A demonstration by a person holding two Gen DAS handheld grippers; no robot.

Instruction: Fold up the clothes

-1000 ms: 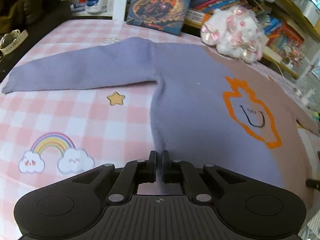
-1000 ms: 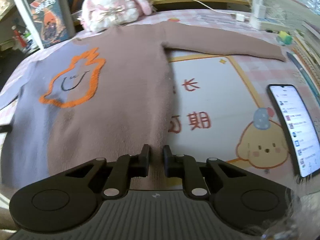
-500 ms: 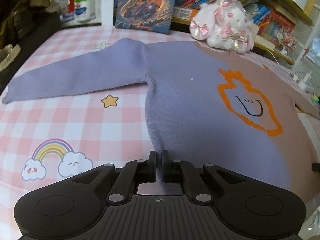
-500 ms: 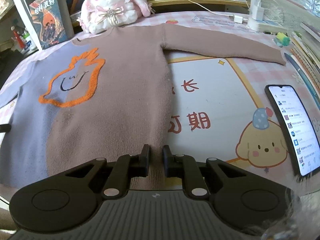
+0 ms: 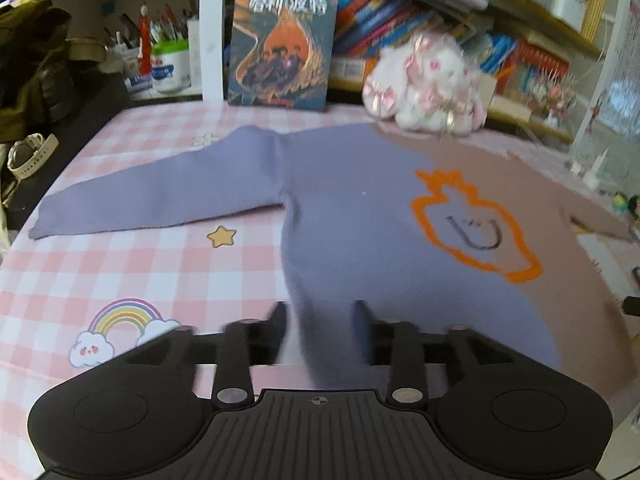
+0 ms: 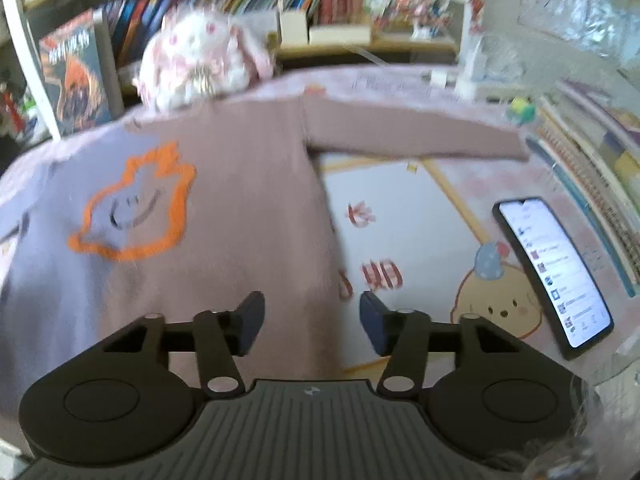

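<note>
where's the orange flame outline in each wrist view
Left wrist: flame outline sits right of centre, on the sweater.
Right wrist: flame outline sits left of centre.
Shared landmark: plush bunny at the table's far edge, by the sweater's collar.

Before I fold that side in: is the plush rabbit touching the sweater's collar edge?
Cannot tell. In the right wrist view the plush rabbit sits right at the top edge of the sweater, but motion blur hides whether they meet or a gap remains.

I can read "哈利·波特" on the book standing behind my desk. The phone words are too small.
</note>
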